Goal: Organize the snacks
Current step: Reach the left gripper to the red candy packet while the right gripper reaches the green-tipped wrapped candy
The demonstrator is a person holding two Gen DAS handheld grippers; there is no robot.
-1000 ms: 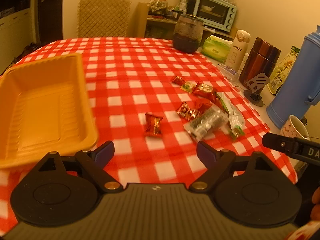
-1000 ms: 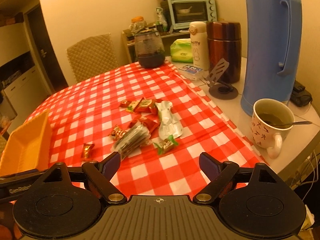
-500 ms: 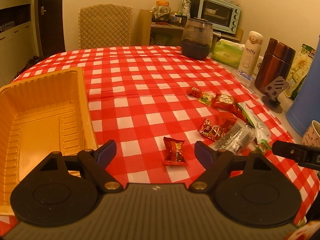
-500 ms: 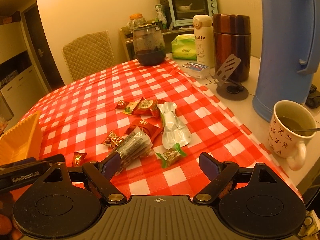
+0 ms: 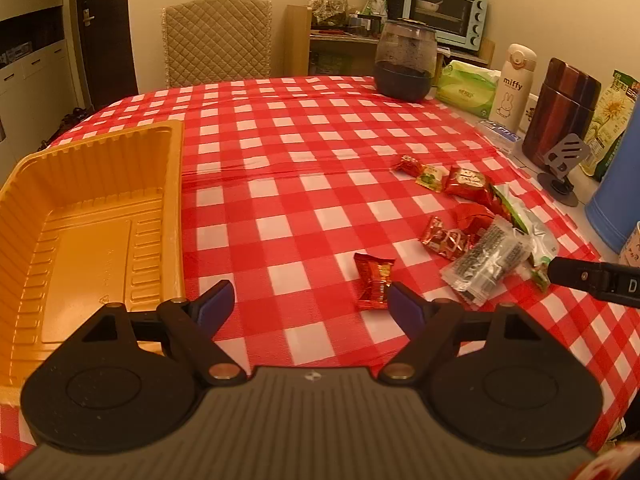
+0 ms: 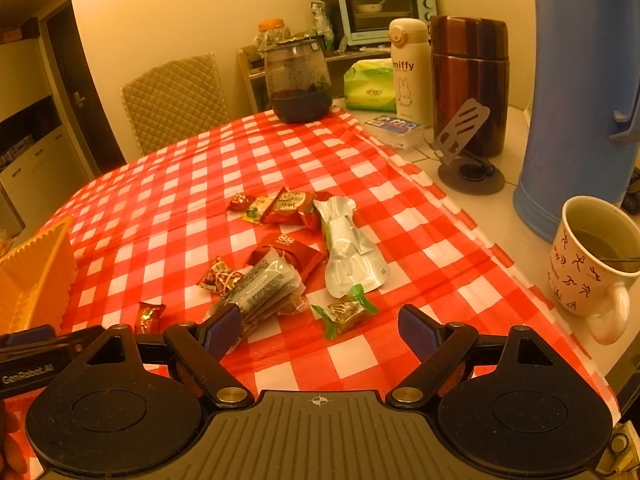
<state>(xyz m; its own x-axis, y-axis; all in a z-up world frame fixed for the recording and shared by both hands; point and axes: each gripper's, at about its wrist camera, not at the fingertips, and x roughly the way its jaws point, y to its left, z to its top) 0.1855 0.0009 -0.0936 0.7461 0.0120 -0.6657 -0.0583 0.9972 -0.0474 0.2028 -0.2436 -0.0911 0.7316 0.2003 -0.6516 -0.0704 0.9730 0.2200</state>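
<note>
The snacks (image 6: 296, 264) lie loose on the cloth, the tray (image 5: 96, 216) empty beside them. Both grippers — left (image 5: 306, 300), right (image 6: 320, 326) — hover, jaws apart and holding nothing, likely lining up first picks.

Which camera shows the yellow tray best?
The left wrist view: the yellow tray shows nearly whole, its ribbed inside empty. The right wrist view catches only one corner of it at the left edge.
</note>
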